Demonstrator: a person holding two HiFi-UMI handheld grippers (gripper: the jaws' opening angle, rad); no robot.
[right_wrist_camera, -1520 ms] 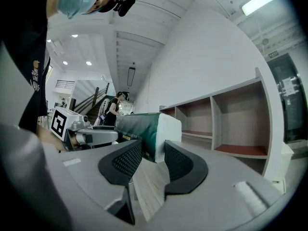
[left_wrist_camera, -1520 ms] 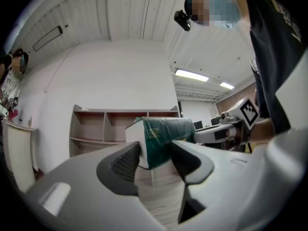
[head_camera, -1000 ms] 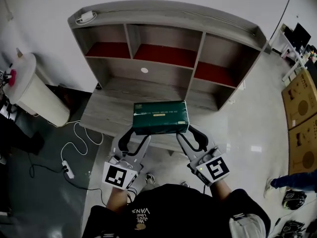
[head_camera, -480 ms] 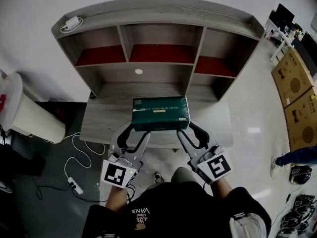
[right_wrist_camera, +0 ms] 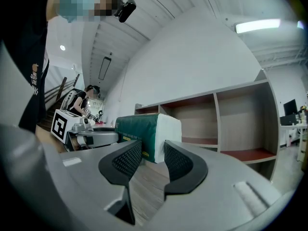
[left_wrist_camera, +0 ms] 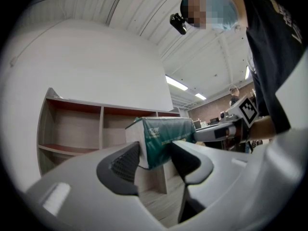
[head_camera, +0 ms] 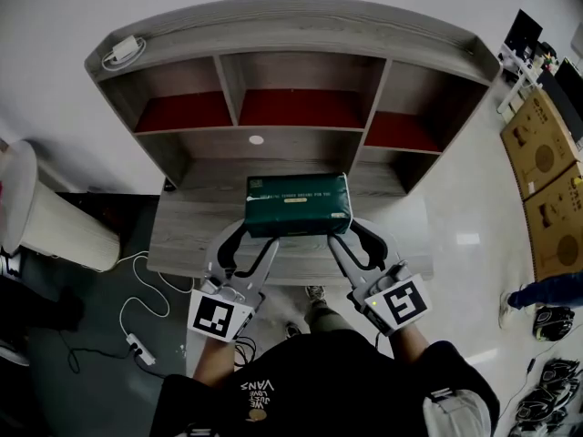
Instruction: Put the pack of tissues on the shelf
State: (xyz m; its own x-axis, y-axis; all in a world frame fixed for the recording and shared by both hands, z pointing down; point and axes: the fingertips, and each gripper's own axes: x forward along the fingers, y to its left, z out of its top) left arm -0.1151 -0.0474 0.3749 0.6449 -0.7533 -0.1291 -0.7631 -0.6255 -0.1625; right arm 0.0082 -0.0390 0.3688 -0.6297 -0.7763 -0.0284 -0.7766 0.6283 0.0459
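— The pack of tissues [head_camera: 298,204]: who has hold of it?
— Both. The left gripper [head_camera: 256,244] has its jaws closed on the pack's left end, and the right gripper [head_camera: 347,239] is clamped the same way on the right end. The pads press against the green wrapper.
— Is it resting on anything?
— No, it is held level in the air over the grey wooden desk board [head_camera: 182,226], just in front of the shelf [head_camera: 291,30] and in line with its middle compartment [head_camera: 301,107].
— And around that?
— The shelf has three open compartments with red floors. A white adapter [head_camera: 123,51] lies on its top board, at the left. A white bin [head_camera: 46,212] stands beside the unit, and cardboard boxes [head_camera: 547,153] are well off to the right.
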